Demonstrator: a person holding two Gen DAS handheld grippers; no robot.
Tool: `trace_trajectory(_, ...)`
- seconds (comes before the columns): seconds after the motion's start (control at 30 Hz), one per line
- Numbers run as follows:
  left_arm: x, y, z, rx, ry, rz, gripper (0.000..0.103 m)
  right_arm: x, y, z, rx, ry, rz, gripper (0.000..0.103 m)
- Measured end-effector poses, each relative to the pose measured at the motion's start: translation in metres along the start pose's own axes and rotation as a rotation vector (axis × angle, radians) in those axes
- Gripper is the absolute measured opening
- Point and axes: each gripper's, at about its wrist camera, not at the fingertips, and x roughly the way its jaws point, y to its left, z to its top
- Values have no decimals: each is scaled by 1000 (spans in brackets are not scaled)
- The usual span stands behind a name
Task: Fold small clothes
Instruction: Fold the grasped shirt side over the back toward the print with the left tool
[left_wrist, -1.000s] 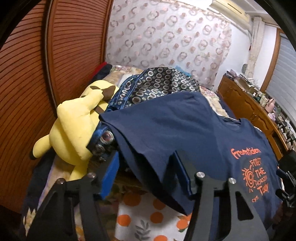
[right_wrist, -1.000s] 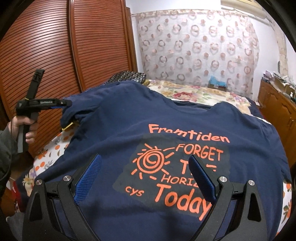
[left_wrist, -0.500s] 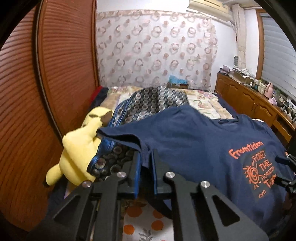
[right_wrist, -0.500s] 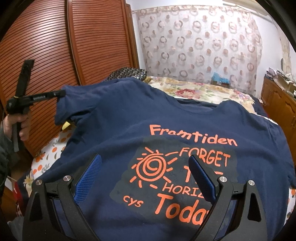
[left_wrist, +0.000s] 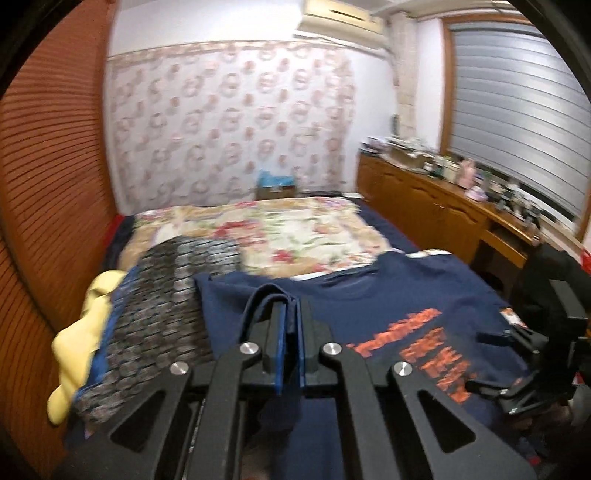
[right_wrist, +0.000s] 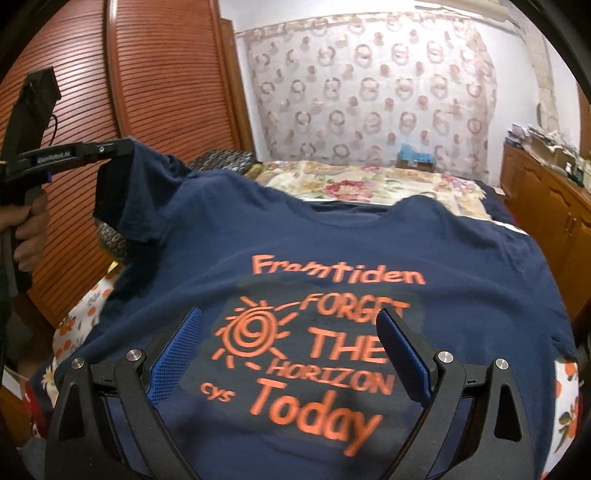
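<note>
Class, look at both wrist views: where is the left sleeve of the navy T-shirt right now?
The navy T-shirt's sleeve hangs lifted at the left of the right wrist view, pinched in the left claw before the brown slatted doors.

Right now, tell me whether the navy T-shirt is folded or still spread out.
Mostly spread: the navy T-shirt lies print-up across the bed. Only its sleeve is lifted, pinched in the shut left tongs.

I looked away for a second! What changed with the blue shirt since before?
The left hand-held gripper has just closed on the navy T-shirt sleeve and lifted it. The right hand-held gripper stayed open above the orange print.
</note>
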Motion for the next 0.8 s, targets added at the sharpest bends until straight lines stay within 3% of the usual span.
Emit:
trace_trajectory(0.1, 24, -30, 4, 36, 80, -73, 2, -7, -12, -1, 19, -10, -19, 97)
trace_trajectory(0.23, 46, -54, -6, 86, 162, -96, 6, -13, -26, -3, 37, -6, -42, 97)
trace_trajectory(0.3, 48, -55, -12, 83, 177, -101, 14, -14, -31, -3, 41, -5, -48, 97)
trace_trajectory(0.37, 46, -52, -18, 86, 190, -85, 39, -15, -36, -2, 41, -5, -53, 97)
trace_trajectory(0.4, 47, -53, -21, 90, 202, -82, 41, -15, -38, -1, 38, -4, -54, 97)
trace_trajectory(0.6, 48, -35, -63, 80, 280, -30, 44, -8, -34, 9, -11, 2, -45, 97)
trace_trajectory(0.8, 55, -16, -110, 38, 343, -13, 44, 15, -24, 24, -77, 21, 33, 83)
